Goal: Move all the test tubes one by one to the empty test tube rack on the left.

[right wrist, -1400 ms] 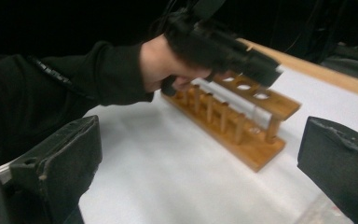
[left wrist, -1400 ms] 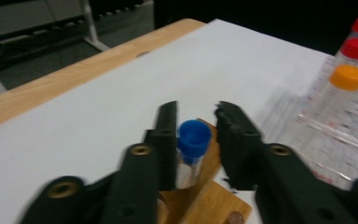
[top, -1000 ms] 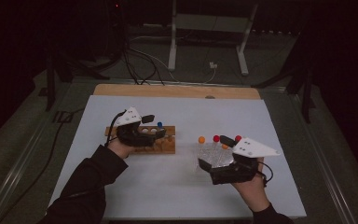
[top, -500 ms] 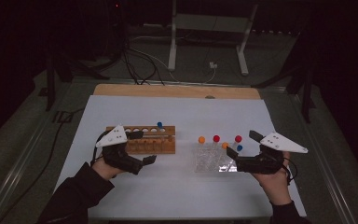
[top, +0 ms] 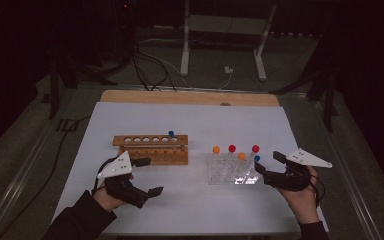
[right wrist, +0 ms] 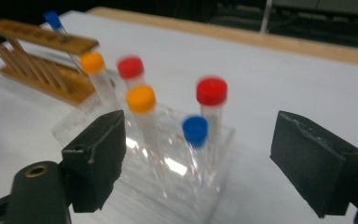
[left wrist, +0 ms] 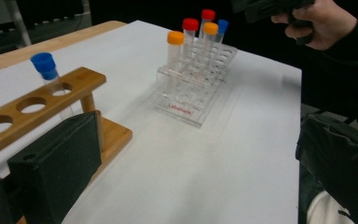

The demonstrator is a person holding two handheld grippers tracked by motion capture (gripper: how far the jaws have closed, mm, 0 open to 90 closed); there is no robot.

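Bare white sheet (top: pixel 190 200) lay open between my hands; wooden rack (top: pixel 152 150) and clear tube rack (top: pixel 232 170) blocked ahead, gap between them.

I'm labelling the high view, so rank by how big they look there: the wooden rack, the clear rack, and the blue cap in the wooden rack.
1. wooden rack
2. clear rack
3. blue cap, far smallest

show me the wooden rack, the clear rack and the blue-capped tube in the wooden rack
wooden rack (top: pixel 150 140), high view, top board
clear rack (left wrist: pixel 186 109), left gripper view, front wall
blue-capped tube (left wrist: pixel 43 63), left gripper view, cap
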